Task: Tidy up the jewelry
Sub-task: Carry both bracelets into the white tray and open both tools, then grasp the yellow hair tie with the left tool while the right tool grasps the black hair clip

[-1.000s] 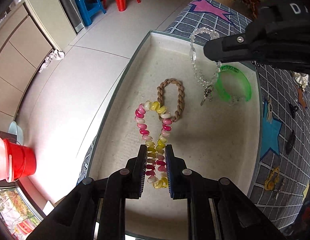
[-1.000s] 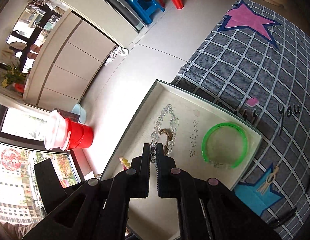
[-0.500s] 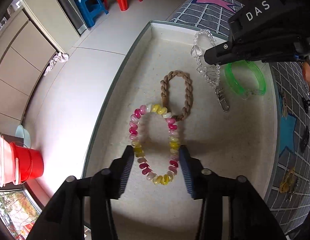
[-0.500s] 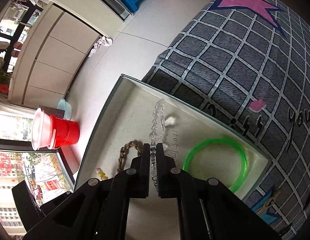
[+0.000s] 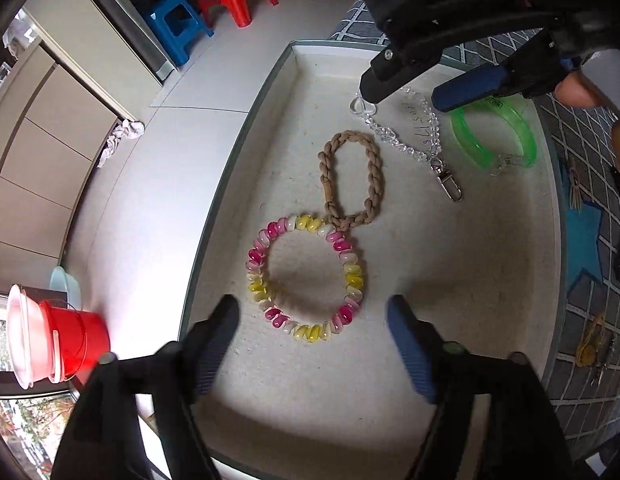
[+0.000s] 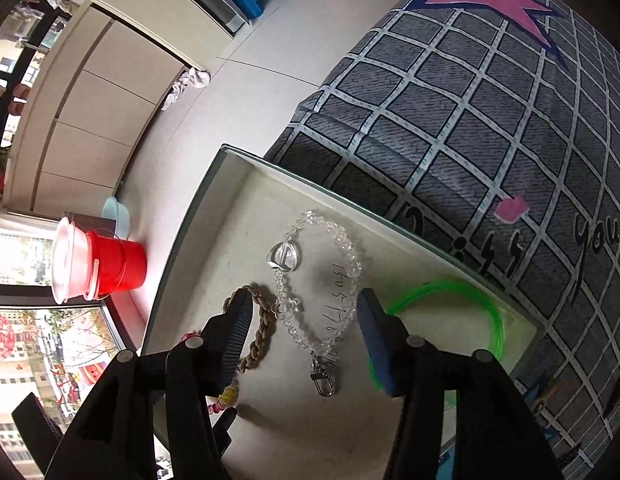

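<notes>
Checked grey bedding carries my tray (image 5: 552, 200), pale-lined, with floor and cabinets beyond. Inside it lie the bead ring (image 5: 306, 280), a brown braid (image 5: 352, 178) touching its top, the crystal chain (image 6: 310, 280) and a green bangle (image 5: 494, 138). My left gripper (image 5: 312, 312) is opening wide, the ring flat between its fingers, unpinched. My right gripper (image 6: 304, 332) is opening too, straddling the chain without touching it. To release well, I judge both should lift straight up (no sideways drag), so neither clasp nor braid snags.
</notes>
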